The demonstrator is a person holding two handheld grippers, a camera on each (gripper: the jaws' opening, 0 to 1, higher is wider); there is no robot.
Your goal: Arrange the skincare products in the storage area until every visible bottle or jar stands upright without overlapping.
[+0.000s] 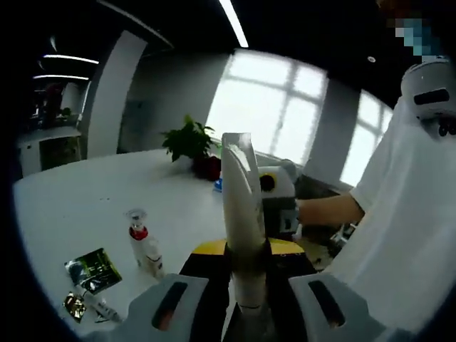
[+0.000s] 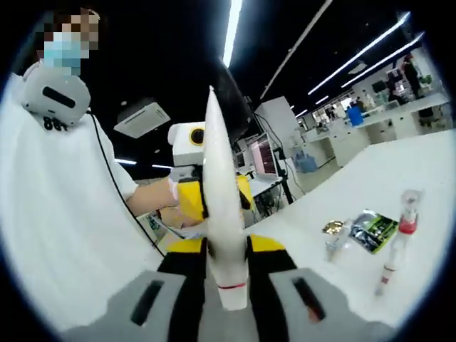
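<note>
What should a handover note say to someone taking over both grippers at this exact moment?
Left gripper: shut on a white tube, held upright off the table.
Right gripper: shut on a white tube; whether it is the same tube cannot be told.
On the white table: a spray bottle with a red collar stands upright; a dark green sachet and a small gold packet lie flat beside it.
Done: the spray bottle is upright.
Left: set the tube upright, clear of the others.
</note>
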